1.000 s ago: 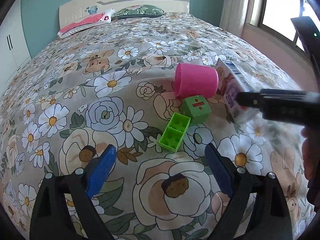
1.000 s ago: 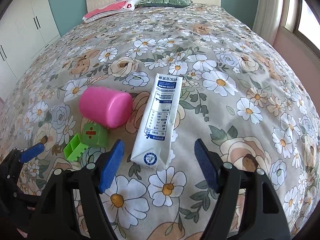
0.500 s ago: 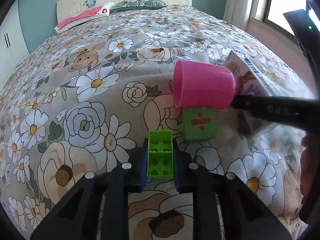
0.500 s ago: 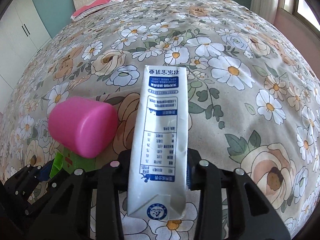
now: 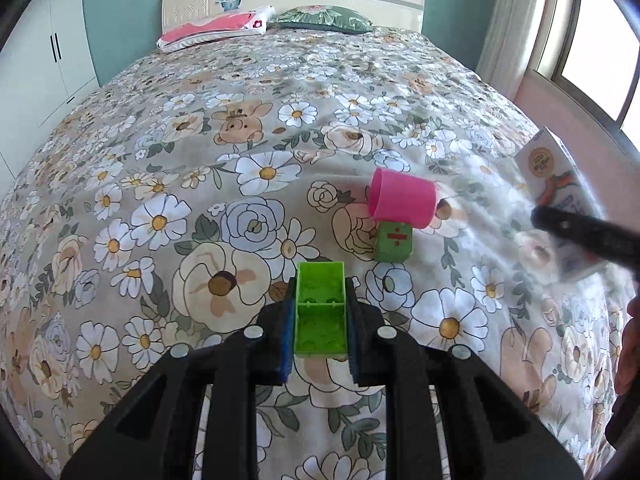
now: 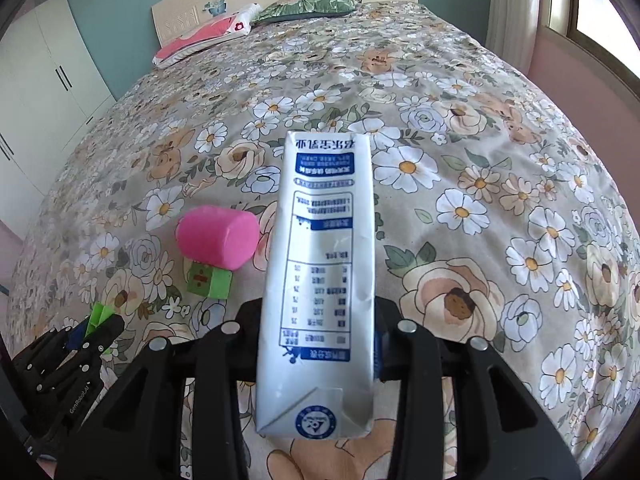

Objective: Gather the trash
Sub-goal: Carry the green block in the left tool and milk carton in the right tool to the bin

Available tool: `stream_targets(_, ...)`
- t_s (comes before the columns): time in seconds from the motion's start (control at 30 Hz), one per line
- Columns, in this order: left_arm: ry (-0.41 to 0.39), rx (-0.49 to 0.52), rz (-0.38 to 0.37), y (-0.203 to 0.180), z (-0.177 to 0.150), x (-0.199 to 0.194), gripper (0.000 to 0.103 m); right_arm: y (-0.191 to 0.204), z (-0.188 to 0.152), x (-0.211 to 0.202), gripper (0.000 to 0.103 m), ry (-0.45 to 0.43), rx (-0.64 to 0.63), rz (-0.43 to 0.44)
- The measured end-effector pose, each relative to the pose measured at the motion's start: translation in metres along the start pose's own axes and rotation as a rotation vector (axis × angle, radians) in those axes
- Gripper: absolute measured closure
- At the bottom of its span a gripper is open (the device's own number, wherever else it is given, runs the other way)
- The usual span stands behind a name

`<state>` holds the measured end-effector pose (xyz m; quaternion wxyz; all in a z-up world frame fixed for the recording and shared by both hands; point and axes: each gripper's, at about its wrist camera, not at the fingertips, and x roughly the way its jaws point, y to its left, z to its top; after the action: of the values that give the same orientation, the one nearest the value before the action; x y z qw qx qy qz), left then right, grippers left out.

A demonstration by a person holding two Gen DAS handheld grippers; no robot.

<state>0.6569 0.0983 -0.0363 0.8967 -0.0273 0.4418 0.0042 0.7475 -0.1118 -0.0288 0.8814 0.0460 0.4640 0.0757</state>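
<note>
Left wrist view: the left gripper (image 5: 320, 320) has its jaws clamped on one bright green toy brick (image 5: 320, 308), hollow side up, held clear above the flowered bedspread (image 5: 200, 160). Past the brick lies one pink cup (image 5: 402, 203) on its side, and one green cube (image 5: 393, 242) with a red mark touches the cup's near side. Nothing stands between the held brick and those two. At the right edge the right gripper's dark arm (image 5: 588, 236) crosses in front of a milk carton (image 5: 556, 172), which is tilted and off the bedspread. Part of a hand (image 5: 630, 344) shows at the far right. Two pillows at the headboard (image 5: 292, 2): one pink and white pillow (image 5: 212, 30), one green flowered pillow (image 5: 324, 20).

Right wrist view: the right gripper (image 6: 318, 332) has its jaws pressed on both sides of the one white and blue milk carton (image 6: 320, 264), its length running away from the camera, print upside down, hiding the bedspread (image 6: 480, 160) beneath. To the left, the pink cup (image 6: 218, 238) and the green cube (image 6: 210, 280) lie touching on the bed. At lower left the left gripper (image 6: 94, 326) shows with the green brick (image 6: 100, 316) pinched at its tip. White wardrobe doors (image 6: 44, 92) stand at left.
</note>
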Motion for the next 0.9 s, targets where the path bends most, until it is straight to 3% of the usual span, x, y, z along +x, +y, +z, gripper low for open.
stream_targets(0.4,-0.154,0.020,0.070,-0.025,-0.002,-0.196,0.080,0.014,-0.015,-0.205,0.065,-0.180,-0.045,0.018)
stream_targets(0.9,-0.348,0.023,0.148,-0.047,-0.067,-0.437,0.080,0.027,-0.110,-0.458,0.065,-0.404,-0.145,0.053)
